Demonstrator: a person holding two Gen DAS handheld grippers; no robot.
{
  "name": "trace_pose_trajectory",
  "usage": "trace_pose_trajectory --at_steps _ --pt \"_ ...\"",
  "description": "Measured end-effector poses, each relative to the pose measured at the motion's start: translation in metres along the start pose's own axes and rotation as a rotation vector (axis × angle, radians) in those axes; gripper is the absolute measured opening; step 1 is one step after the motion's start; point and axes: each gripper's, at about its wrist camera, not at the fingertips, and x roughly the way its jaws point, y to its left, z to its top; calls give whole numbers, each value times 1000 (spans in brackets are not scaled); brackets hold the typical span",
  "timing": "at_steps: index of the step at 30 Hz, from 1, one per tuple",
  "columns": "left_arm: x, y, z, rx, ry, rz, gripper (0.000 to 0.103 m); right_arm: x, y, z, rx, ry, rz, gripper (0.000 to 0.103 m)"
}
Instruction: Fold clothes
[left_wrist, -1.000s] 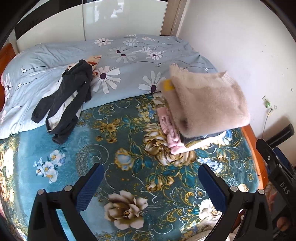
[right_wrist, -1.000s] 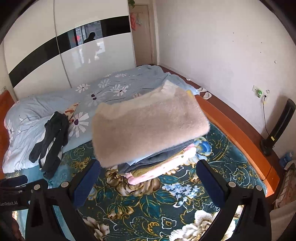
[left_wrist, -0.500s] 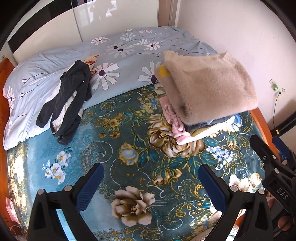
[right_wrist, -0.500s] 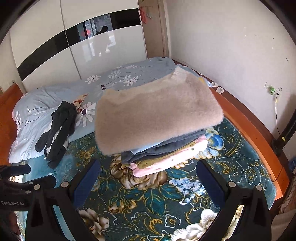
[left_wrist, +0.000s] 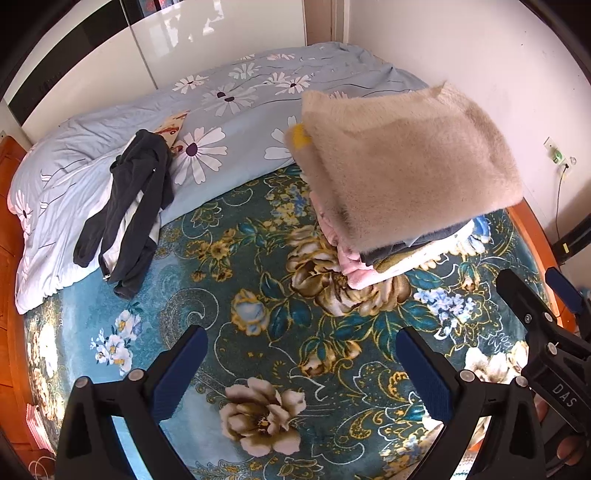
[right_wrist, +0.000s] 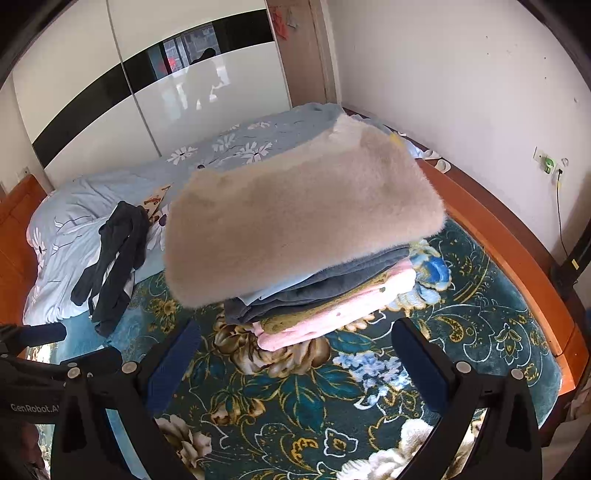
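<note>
Folding looks nearly done: a stack of folded garments topped by a fuzzy beige sweater (right_wrist: 303, 225) sits mid-frame, while a crumpled dark grey garment (left_wrist: 129, 210) at upper left waits. Left gripper (left_wrist: 303, 369) and right gripper (right_wrist: 295, 362) are spread, empty.

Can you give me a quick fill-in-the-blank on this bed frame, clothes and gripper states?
1. The fluffy beige sweater lies on ____ of the folded stack.
2. The bottom garment of that stack is ____ in colour.
3. The unfolded dark grey garment lies partly on the light blue ____-print quilt.
4. Both the left gripper and the right gripper are ____ and hold nothing.

Missing words: top; pink; daisy; open
</note>
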Motion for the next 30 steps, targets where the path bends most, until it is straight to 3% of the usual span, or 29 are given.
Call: trace_pose_trajectory --at_steps 14,30 --pt "17 -14 11 -2 24 46 103 15 -10 7 21 17 6 103" --pt "25 -7 19 -13 17 27 103 24 -8 16 30 41 -16 103"
